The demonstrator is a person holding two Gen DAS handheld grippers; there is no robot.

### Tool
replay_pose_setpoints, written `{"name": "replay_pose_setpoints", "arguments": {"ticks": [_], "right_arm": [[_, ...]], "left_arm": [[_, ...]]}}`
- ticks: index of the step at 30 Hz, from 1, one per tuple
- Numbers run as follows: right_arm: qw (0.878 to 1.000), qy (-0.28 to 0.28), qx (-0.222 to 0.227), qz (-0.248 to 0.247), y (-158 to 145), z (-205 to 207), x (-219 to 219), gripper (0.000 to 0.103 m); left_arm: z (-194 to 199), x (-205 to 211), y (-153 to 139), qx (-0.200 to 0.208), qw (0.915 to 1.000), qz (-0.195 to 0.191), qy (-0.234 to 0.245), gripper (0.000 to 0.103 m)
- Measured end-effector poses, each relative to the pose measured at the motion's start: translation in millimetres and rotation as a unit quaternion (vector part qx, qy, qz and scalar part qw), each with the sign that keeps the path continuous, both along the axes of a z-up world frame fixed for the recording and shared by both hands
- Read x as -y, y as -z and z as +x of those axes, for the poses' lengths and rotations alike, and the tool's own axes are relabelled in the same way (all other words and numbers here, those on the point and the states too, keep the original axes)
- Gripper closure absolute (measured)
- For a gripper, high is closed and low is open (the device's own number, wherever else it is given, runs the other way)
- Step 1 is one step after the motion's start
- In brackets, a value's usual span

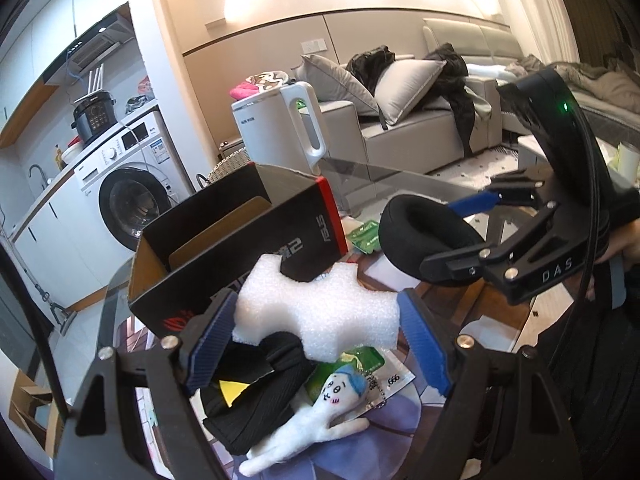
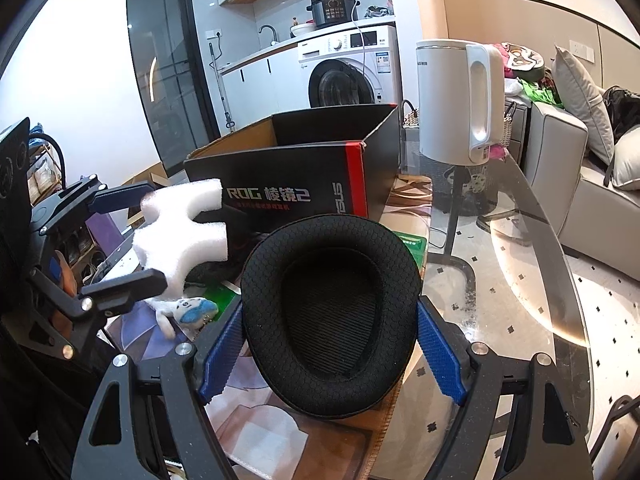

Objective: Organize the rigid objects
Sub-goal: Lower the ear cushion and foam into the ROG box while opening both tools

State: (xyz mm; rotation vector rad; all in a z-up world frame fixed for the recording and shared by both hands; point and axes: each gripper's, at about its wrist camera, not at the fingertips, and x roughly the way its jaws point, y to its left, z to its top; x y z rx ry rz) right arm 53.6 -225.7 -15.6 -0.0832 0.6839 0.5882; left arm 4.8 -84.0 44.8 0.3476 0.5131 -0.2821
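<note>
One white foam block [image 1: 320, 312], one black ear cushion [image 2: 330, 312], one open black carton [image 2: 296, 168], one white kettle [image 2: 456, 100], one small plush figure with blue hair [image 1: 316, 420], two green packets [image 1: 364, 236], one black pouch [image 1: 256, 400], all counted on the glass bench [image 2: 520, 240].

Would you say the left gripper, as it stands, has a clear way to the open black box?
Probably yes: the left gripper, shut on the foam block, is right beside the black box, whose top is open.
</note>
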Motion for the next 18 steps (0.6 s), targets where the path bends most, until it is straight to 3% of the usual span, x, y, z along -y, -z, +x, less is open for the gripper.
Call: {"name": "replay_pose_setpoints", "arguments": {"ticks": [18], "right_arm": [[0.999,-0.013,0.036,-0.006,-34,-10,-25,0.021]], "left_arm": [[-5,-33,-34,0.029,0.9971,-0.048,-0.051,0.022]]}}
